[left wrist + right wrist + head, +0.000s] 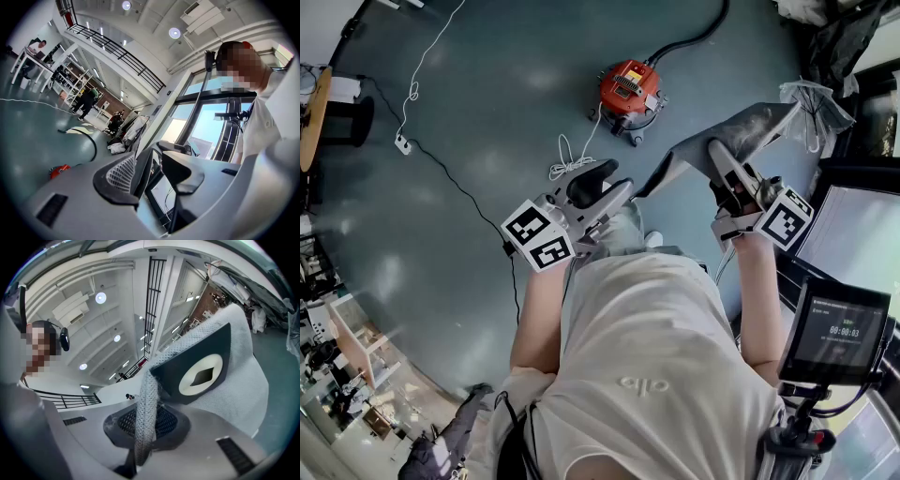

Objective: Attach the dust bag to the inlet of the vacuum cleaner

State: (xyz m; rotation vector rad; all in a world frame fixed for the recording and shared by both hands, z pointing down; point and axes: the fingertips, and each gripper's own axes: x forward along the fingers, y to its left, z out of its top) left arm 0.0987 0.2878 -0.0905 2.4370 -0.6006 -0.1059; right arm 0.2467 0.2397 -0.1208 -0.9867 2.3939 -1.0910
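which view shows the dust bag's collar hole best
Right gripper view: the dust bag faces the camera, its dark collar and hole plain. Head view shows only grey fabric in the right tongs. Left gripper view shows none.

Bright overhead light, fisheye-warped edges

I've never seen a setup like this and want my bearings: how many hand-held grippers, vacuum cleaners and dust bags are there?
grippers: 2 (left gripper, right gripper)
vacuum cleaner: 1
dust bag: 1
total: 4
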